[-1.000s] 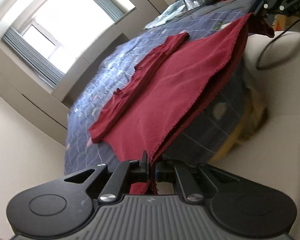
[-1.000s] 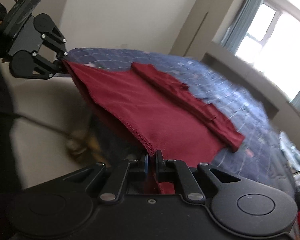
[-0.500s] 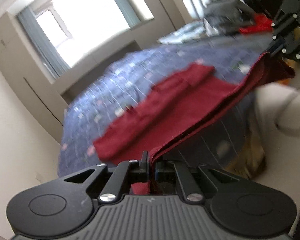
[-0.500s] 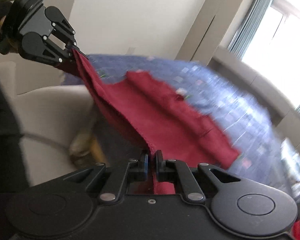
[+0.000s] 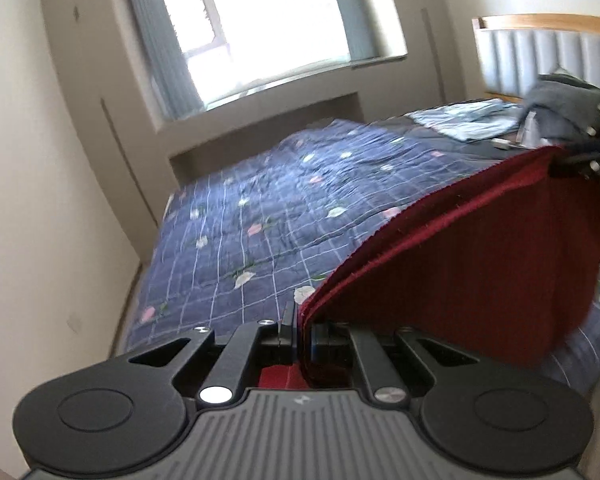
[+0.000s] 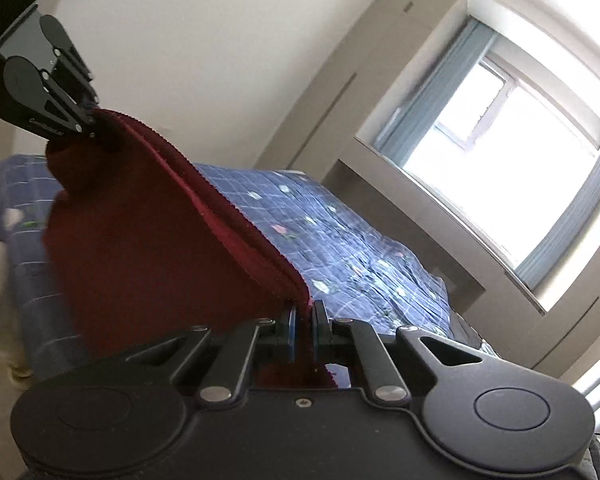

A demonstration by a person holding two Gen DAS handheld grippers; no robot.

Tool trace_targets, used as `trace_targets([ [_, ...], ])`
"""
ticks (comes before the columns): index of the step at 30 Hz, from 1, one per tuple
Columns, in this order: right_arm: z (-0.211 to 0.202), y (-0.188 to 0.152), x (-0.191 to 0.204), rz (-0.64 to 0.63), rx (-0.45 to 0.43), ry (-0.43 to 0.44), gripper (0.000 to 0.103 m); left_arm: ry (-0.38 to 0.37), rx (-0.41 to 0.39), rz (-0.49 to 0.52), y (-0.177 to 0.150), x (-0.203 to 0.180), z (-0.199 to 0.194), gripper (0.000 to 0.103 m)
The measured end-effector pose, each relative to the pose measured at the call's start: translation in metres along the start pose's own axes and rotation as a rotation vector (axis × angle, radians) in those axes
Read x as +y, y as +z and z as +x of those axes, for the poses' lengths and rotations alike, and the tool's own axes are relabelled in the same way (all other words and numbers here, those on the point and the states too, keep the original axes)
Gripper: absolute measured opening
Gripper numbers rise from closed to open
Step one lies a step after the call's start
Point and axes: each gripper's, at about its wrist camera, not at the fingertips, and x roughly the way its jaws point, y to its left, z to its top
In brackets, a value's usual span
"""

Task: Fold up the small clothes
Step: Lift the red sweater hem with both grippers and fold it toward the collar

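1. Between the pads of the left tongs (image 5: pixel 299 330), pinched fully closed, sits one corner of a dark red garment (image 5: pixel 480 272).
2. The right tongs (image 6: pixel 303 330) are clamped just as tightly on the opposite corner.
3. Stretched between the two tongs, the doubled hem runs taut, and the rest of the cloth hangs below it, clear of the bed.
4. It looks light, soft and limp, so it will likely sag wherever unsupported; corners and hem seem the surest places to grip.
5. Beyond and beneath the tongs lies a blue quilted bed (image 5: pixel 284 216); farther off, a bright window (image 6: pixel 512 136).
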Motion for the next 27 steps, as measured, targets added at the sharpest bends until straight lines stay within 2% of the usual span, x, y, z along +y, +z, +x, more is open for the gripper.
trace_targets([
  [5,0.073,0.006,-0.015,-0.003,0.047,-0.013,0.007,0.029,0.077,0.003,0.013,0.011,0.078,0.006],
  [9,0.137,-0.002,-0.024,0.012,0.112,-0.002,0.007,0.033,0.118,0.049,0.009,0.008,0.136,0.006],
  [12,0.182,-0.014,-0.026,0.038,0.168,0.021,0.007,-0.003,0.164,0.037,0.002,0.006,0.174,0.006],
  [17,0.242,-0.044,-0.025,0.060,0.257,0.080,0.007,-0.114,0.241,0.003,-0.012,0.013,0.227,0.007],
  [19,0.260,-0.052,-0.013,0.064,0.279,0.098,0.008,-0.144,0.261,0.018,-0.017,0.017,0.243,0.013],
  [22,0.283,-0.067,-0.011,0.081,0.302,0.132,0.008,-0.199,0.305,0.034,-0.022,0.028,0.265,0.029],
  [24,0.292,-0.077,-0.009,0.086,0.314,0.152,0.009,-0.239,0.341,0.062,-0.022,0.036,0.276,0.046],
  [25,0.294,-0.081,-0.009,0.091,0.319,0.163,0.009,-0.250,0.350,0.080,-0.021,0.040,0.280,0.050],
  [27,0.301,-0.088,-0.009,0.103,0.327,0.184,0.010,-0.273,0.362,0.106,-0.018,0.051,0.284,0.066],
])
